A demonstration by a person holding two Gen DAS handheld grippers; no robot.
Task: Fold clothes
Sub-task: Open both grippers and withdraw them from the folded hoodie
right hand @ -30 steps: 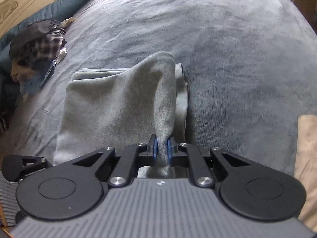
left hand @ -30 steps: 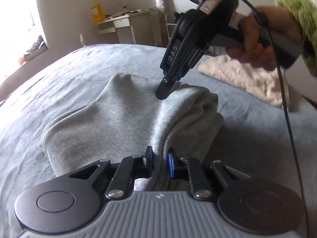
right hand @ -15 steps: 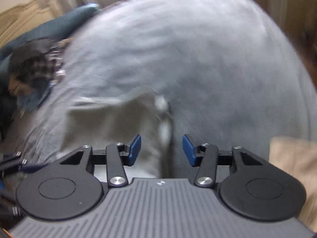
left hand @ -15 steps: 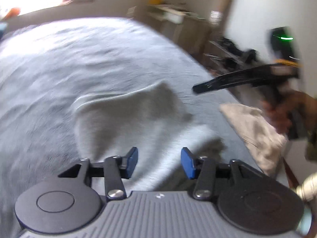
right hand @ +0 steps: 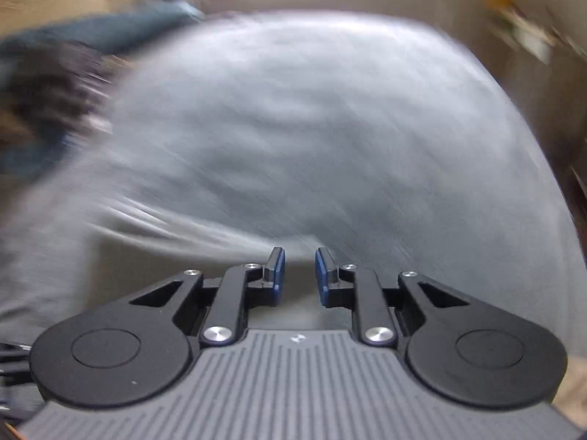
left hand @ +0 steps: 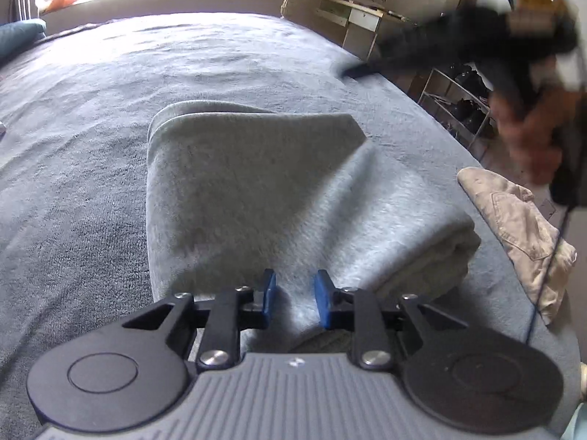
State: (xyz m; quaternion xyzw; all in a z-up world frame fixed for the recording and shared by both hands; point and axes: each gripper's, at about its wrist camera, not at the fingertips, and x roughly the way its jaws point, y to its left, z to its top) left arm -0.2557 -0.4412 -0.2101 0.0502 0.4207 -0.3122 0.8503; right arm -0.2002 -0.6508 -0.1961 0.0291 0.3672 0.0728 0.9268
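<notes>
A grey garment (left hand: 256, 190) lies folded into a thick rectangle on the blue-grey bedspread (left hand: 91, 110). My left gripper (left hand: 295, 297) hovers at the garment's near edge. Its blue pads stand a little apart and are closing, and no cloth is pinched between them. Motion blur smears my right gripper (left hand: 352, 71), which a hand (left hand: 528, 139) holds above the bed to the garment's far right. In the right wrist view the right gripper (right hand: 299, 273) is narrowly open and closing with nothing between the pads. The grey garment (right hand: 73, 264) shows as a blur at the lower left there.
A beige garment (left hand: 513, 227) lies at the bed's right edge. A dark pile of clothes (right hand: 47, 91) and a teal pillow (right hand: 110, 33) sit at the far left. Beyond the bed stand a desk (left hand: 359, 14) and a wire rack (left hand: 458, 102).
Both grippers were shut on the grey garment's fold, then let go and opened wide. Their jaws now stand narrower. The right gripper has lifted off to the right. The garment lies folded flat.
</notes>
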